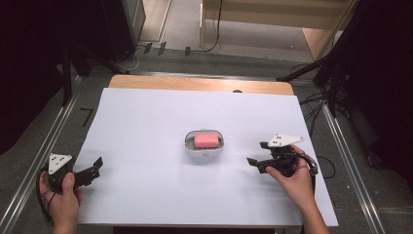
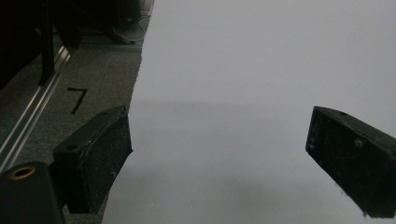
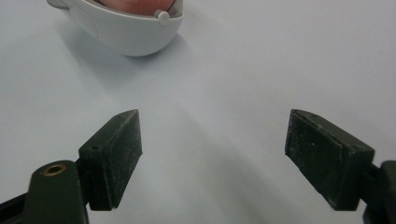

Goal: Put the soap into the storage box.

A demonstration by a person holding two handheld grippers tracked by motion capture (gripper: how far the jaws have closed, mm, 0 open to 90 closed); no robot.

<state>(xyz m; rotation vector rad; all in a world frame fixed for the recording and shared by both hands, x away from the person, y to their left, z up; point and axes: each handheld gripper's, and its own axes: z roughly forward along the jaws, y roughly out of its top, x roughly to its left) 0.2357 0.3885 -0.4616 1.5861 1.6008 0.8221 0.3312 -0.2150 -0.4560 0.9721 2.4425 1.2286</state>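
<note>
- Your left gripper [image 1: 97, 163] sits lower left of the high view, at the left edge of the white sheet [image 1: 146, 195]. In the left gripper view its jaws stand spread wide with bare sheet between them. It looks parked out of the way, not lined up on anything.
- Just left of the sheet, a "7" mark [image 2: 77, 99] is drawn on the grey surround.
- The white dish [image 1: 204, 143] sits at frame centre in the high view, mid-sheet, with a pink block [image 1: 206, 140] lying inside it. Nothing touches either one, and both grippers are well apart from them.
- Your right gripper [image 1: 256, 154] is right of centre in the high view, jaws pointing left toward the dish. In the right gripper view the jaws are spread with nothing between them, and the dish's rim [image 3: 126, 28] shows at upper left, so you're offset from it, not centred.
- My read: this is the approach. The wide opening suits straddling the dish wall or the block, but swing the jaws toward upper left first.
</note>
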